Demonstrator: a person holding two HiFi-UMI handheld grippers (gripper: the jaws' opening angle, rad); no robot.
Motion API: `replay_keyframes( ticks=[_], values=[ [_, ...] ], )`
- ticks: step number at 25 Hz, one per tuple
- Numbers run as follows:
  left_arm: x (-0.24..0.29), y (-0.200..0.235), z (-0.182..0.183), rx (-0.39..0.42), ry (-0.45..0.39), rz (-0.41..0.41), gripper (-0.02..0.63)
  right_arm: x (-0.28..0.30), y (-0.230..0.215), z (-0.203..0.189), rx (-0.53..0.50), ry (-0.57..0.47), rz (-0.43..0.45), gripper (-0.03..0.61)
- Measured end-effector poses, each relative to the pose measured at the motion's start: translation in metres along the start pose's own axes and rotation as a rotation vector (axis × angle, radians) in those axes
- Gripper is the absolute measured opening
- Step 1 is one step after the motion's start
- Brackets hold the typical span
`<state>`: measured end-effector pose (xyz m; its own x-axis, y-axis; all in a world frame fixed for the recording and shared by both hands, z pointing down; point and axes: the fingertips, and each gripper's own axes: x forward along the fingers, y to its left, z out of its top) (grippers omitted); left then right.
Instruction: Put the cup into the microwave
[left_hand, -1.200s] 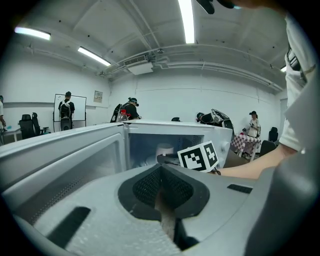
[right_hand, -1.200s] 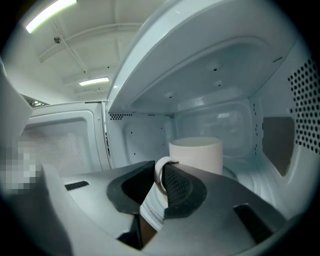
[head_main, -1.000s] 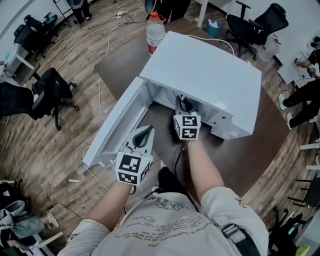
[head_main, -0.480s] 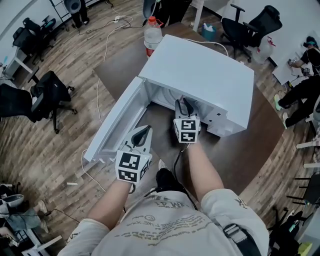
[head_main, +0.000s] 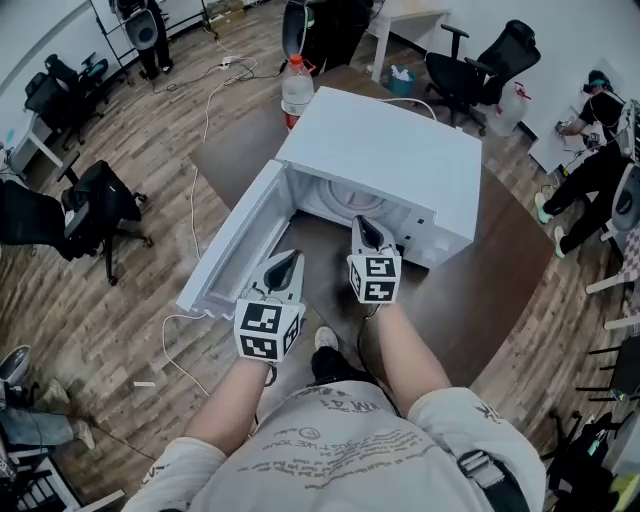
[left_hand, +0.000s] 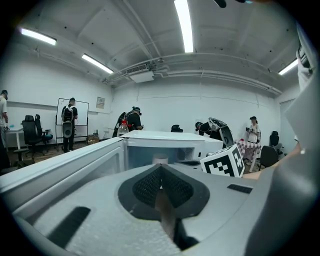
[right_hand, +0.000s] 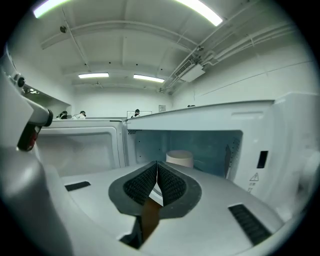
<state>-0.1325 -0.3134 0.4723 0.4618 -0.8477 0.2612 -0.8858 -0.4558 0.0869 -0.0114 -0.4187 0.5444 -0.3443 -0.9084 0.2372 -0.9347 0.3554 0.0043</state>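
Note:
The white microwave (head_main: 385, 160) stands on the brown table with its door (head_main: 235, 250) swung open to the left. A pale cup (right_hand: 179, 158) stands upright inside the cavity; in the left gripper view the cup (left_hand: 160, 160) shows just past the jaw tips. From the head view the microwave's roof hides the cup. My right gripper (head_main: 360, 225) is shut and holds nothing, just in front of the opening. My left gripper (head_main: 290, 262) is also shut and holds nothing, nearer the open door. Jaw tips meet in both gripper views (left_hand: 160, 167) (right_hand: 157, 165).
A plastic bottle with a red cap (head_main: 296, 88) stands on the table (head_main: 480, 280) behind the microwave. Black office chairs (head_main: 95, 200) and cables lie on the wooden floor to the left. People sit at desks at the far right.
My right gripper has drawn back out of the microwave's opening toward me. The left gripper has stayed near the door. More of the cavity now shows in the head view.

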Motion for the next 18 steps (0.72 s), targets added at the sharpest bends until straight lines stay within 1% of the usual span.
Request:
replay_keyframes(
  ticks=[2,5,10,15,18],
  values=[
    [-0.006,-0.006,0.004,0.000,-0.015,-0.003,0.014,-0.017,0.004,0.008,0.010,-0.022,-0.006,0.017],
    [-0.013,-0.013,0.011,0.001,-0.038,-0.004,0.014,-0.041,0.016,0.024,0.023,-0.053,0.012,0.015],
    [-0.026,-0.025,0.015,-0.004,-0.063,-0.007,0.014,-0.083,0.046,0.059,-0.011,-0.109,0.053,0.014],
    [-0.041,-0.036,0.019,-0.014,-0.089,-0.010,0.014,-0.131,0.073,0.099,-0.031,-0.197,0.056,0.014],
    [-0.050,-0.043,0.017,-0.011,-0.093,-0.011,0.014,-0.156,0.089,0.105,-0.019,-0.216,0.085,0.012]
  ],
)
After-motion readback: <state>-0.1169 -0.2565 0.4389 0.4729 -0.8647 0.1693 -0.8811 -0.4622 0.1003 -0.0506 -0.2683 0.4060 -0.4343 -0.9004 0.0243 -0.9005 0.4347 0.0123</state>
